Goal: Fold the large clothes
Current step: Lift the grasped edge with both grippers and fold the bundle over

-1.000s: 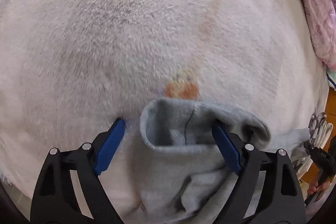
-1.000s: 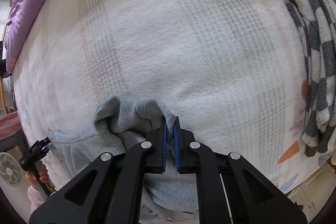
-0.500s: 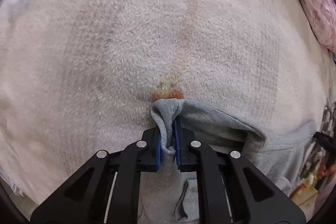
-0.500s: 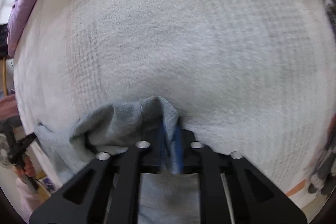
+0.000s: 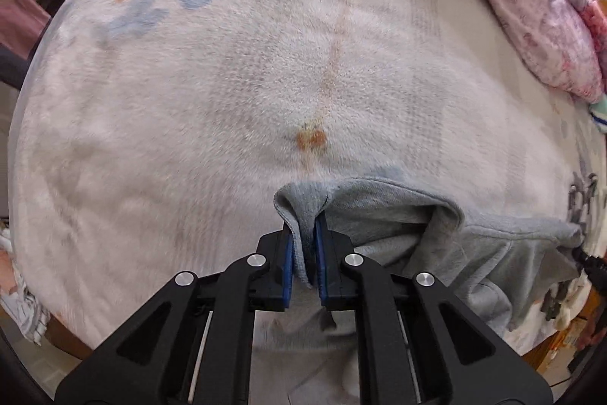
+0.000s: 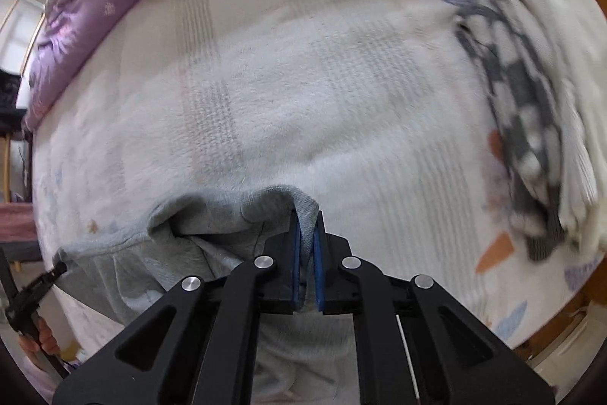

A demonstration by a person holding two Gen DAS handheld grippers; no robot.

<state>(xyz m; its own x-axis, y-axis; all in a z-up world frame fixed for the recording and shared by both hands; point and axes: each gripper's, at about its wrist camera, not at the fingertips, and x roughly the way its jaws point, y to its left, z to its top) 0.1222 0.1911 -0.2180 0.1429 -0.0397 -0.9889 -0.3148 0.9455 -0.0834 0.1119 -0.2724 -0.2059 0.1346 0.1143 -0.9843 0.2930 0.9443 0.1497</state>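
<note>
Two corners of a grey sweatshirt (image 5: 398,215) are pinched above a bed (image 5: 189,120) spread with a pale fleece blanket, the garment's edge sagging between them and the rest hanging down past the mattress edge. The left hand-held gripper (image 5: 305,253) is clamped tight on one corner of the cloth; the right hand-held gripper (image 6: 306,253) is closed just as firmly on the other. Done well, the lift likely wants both hands level and drawn apart, so the edge pulls taut before the garment is laid flat for folding.
</note>
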